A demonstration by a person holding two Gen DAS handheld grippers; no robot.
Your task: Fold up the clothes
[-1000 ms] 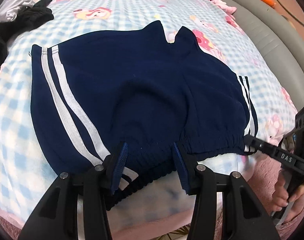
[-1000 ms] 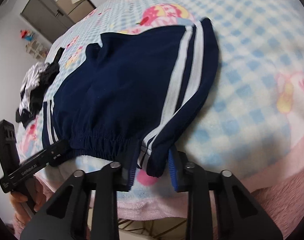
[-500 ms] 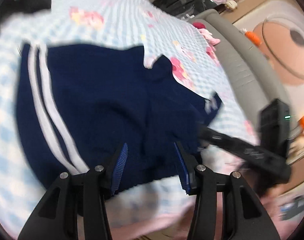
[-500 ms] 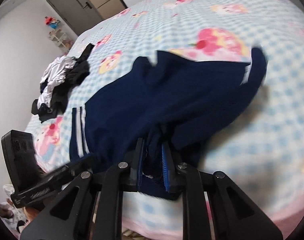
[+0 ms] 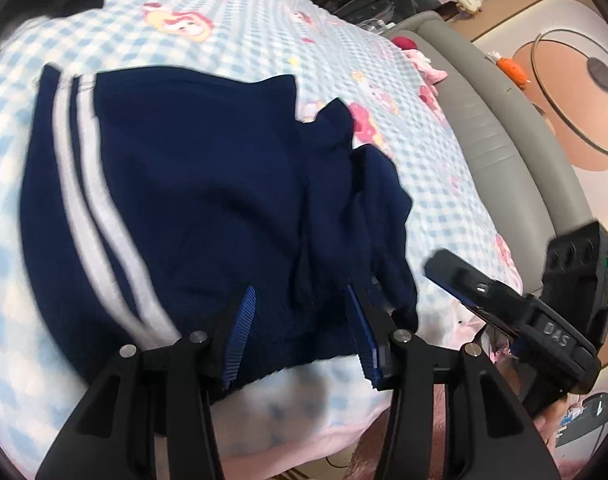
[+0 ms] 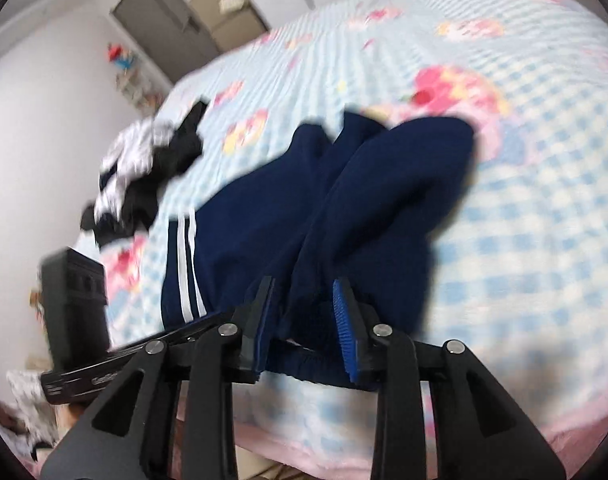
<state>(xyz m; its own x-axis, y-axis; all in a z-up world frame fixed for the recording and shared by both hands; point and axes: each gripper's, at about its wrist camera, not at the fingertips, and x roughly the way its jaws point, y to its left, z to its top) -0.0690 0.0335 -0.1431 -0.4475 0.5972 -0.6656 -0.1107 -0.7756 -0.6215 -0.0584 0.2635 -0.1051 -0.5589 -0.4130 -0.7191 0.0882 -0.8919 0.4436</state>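
Left wrist view: shorts half-folded on bed, right jaws letting go

Left wrist view: navy blue fabric shorts with two white side stripes lie mid-frame on the bed with the blue-and-white checked cartoon blanket. Stripes run down the left of the frame; the right leg is doubled over toward centre, bunched and not flat. Left gripper at bottom centre, blue-padded jaws apart, waistband area of the shorts lying between them; pads not visibly pressing on it. Right gripper enters from the lower right, just beside the folded edge, tips blurred there.

Right wrist view, blurred: same shorts centre frame, stripes at the left. Right gripper at bottom centre, jaws opening, a fold of navy cloth between the pads; left pad looks close against it, right pad stands clear. Left gripper reaches in from the lower left at the striped edge. Pile of black and white clothes sits on the blanket at the left, well apart from the shorts.
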